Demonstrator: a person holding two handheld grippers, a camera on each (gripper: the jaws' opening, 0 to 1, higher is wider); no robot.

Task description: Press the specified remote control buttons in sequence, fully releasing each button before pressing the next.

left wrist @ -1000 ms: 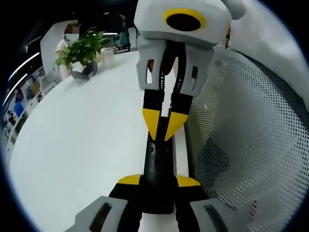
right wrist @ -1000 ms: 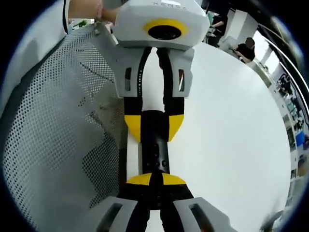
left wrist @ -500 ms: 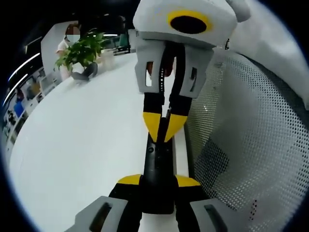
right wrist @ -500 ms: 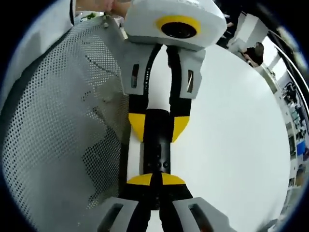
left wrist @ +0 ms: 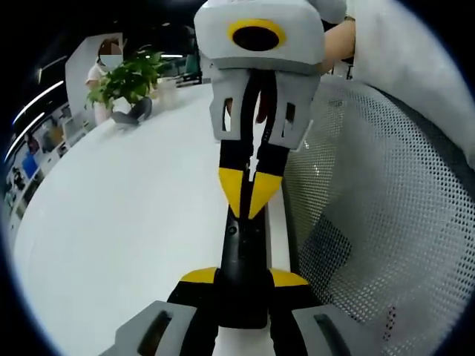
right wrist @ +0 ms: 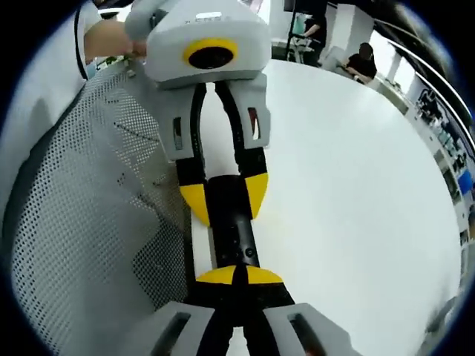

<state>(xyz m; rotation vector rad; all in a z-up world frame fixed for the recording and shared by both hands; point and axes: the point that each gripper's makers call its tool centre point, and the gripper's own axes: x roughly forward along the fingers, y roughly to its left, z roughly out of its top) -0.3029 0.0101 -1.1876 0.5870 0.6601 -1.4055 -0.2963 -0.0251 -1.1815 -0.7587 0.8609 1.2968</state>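
The left gripper (left wrist: 241, 278) is clamping the remote (left wrist: 243, 256); the right gripper (left wrist: 249, 194) (tips together) is pressing; lift fully before re-pressing.

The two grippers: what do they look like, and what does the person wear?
Both grippers look alike. The left gripper and the right gripper have a white body, light grey jaw brackets with narrow slots, black arms and yellow pointed tips. Each body carries a black round lens in a yellow ring. The person wears a white sleeve.
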